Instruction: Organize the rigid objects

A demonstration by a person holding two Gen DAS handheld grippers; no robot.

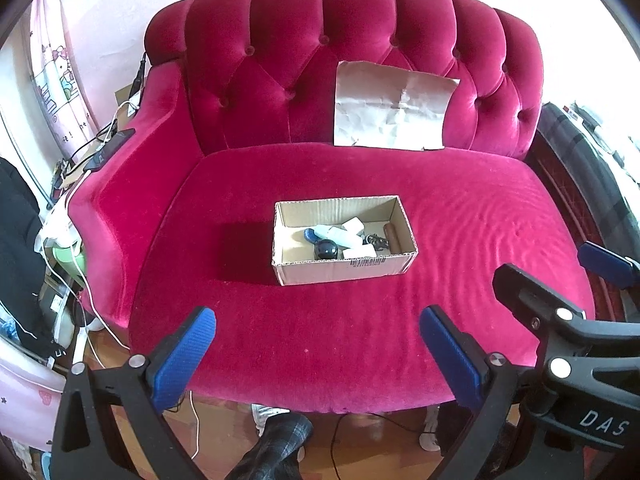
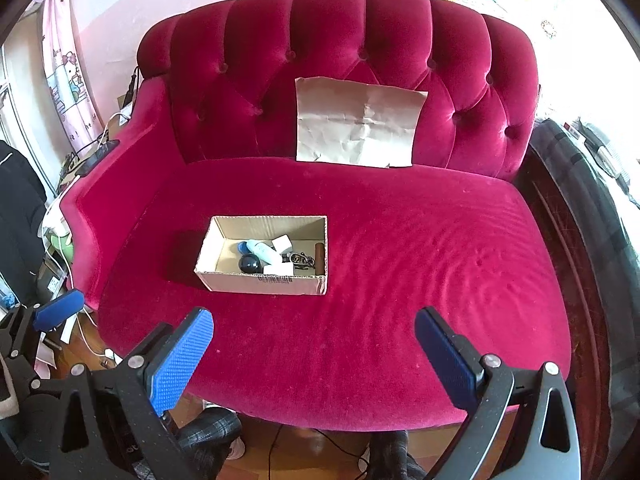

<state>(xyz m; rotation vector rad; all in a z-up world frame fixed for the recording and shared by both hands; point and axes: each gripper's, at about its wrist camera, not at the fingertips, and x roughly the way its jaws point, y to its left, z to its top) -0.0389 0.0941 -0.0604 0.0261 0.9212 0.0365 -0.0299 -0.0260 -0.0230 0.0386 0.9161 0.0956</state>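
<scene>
An open cardboard box sits on the red velvet sofa seat. Inside lie a dark ball, a white bottle with a blue cap, white blocks, a dark metal tangle and a brown cylinder. My left gripper is open and empty, held before the seat's front edge. My right gripper is open and empty, to the right of the left one. Each shows in the other's view, the right gripper and the left gripper.
A creased brown paper sheet leans on the backrest. Cables and clutter crowd the sofa's left side. A dark bed edge stands at the right. A person's legs and wooden floor are below.
</scene>
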